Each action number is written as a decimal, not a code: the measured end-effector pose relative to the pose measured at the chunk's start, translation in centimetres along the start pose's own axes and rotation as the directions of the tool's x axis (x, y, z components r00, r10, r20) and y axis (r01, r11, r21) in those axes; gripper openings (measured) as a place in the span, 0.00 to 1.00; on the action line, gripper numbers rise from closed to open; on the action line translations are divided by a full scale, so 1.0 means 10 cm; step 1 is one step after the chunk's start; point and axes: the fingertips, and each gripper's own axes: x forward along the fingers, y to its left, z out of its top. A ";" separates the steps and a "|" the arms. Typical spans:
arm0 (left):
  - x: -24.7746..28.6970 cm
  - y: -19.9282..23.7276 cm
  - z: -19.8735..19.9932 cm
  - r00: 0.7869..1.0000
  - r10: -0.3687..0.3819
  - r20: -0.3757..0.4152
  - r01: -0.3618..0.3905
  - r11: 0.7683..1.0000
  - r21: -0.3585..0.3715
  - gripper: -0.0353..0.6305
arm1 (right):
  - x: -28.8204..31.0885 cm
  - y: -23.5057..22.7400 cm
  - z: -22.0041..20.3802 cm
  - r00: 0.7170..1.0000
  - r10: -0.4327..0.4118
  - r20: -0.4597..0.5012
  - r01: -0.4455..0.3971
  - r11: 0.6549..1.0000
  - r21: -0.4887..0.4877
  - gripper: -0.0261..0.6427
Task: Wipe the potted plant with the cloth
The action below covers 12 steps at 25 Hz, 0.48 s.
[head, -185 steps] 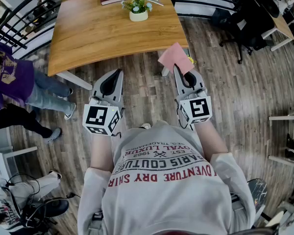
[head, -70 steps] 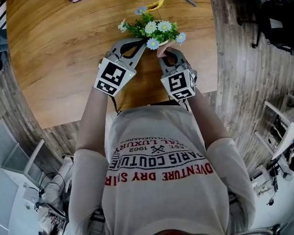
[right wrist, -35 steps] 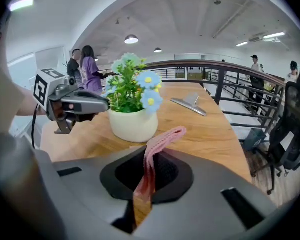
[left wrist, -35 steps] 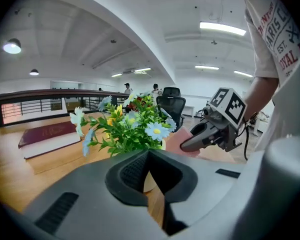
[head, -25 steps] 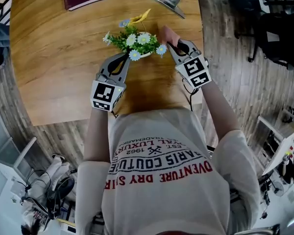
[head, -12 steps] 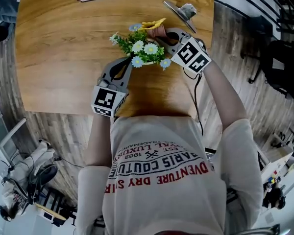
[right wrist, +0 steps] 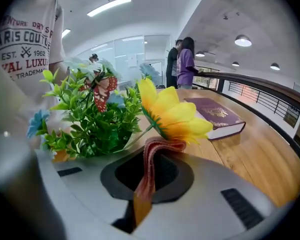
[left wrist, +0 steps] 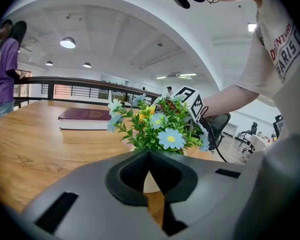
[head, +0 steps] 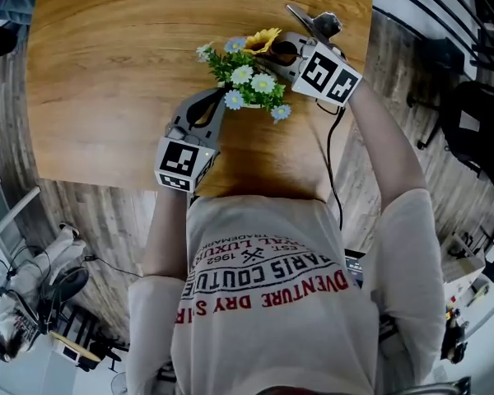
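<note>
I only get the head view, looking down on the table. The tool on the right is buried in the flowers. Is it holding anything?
Observer: Yes. The right gripper view shows the right gripper shut on a folded pink cloth, whose top edge sits just under the yellow flower.
Operator: And the tool on the left?
Observer: The left gripper view shows the left gripper shut with nothing in it. The white pot, hidden by leaves from above, is right in front of its tips.
Operator: Anything among the flowers I'd miss from up here?
Observer: A small orange-red butterfly ornament perches in the green leaves.
</note>
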 end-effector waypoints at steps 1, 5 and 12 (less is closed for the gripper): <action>0.01 0.01 0.01 1.000 -0.001 0.000 0.001 1.000 0.000 0.08 | 0.00 0.00 0.00 1.000 0.009 -0.004 -0.009 1.000 -0.011 0.09; 0.04 0.01 0.03 1.000 -0.012 -0.005 0.012 1.000 0.016 0.08 | -0.01 0.02 -0.07 0.997 0.060 -0.055 -0.064 0.996 -0.067 0.09; 0.03 0.02 0.00 1.000 -0.005 -0.017 0.004 0.999 -0.037 0.08 | -0.14 0.15 -0.28 0.983 0.111 -0.148 -0.130 0.984 -0.123 0.09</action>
